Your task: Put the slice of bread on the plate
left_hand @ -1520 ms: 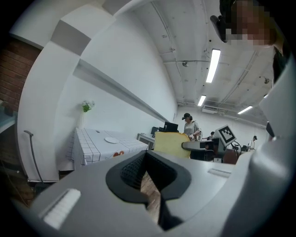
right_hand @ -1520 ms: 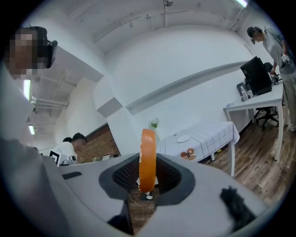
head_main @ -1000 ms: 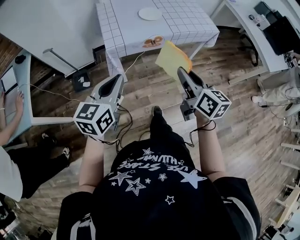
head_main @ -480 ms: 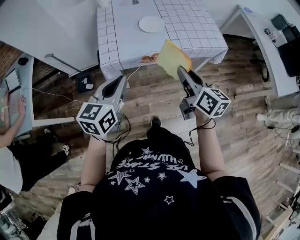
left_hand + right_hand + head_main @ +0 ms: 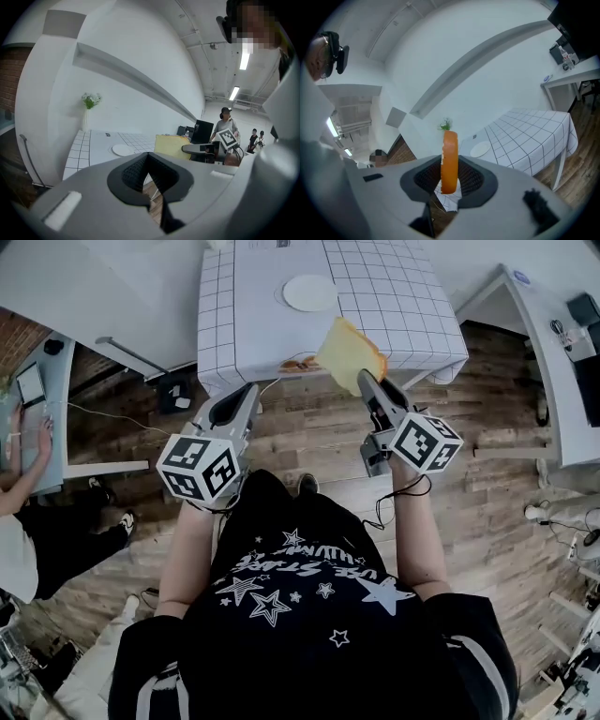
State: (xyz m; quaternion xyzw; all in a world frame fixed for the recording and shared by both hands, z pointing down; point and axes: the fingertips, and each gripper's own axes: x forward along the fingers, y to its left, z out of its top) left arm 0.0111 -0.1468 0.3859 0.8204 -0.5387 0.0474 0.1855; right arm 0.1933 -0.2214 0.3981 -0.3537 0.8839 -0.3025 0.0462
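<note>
Orange-crusted bread slice [image 5: 349, 352] stands clamped in the forward-pointing right tool [image 5: 367, 380].

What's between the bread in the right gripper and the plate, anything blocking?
Nothing visible. The slice of bread is clamped on edge in the right gripper, at the near edge of the table. Only the table's bare checked top lies between the slice and the plate.
</note>
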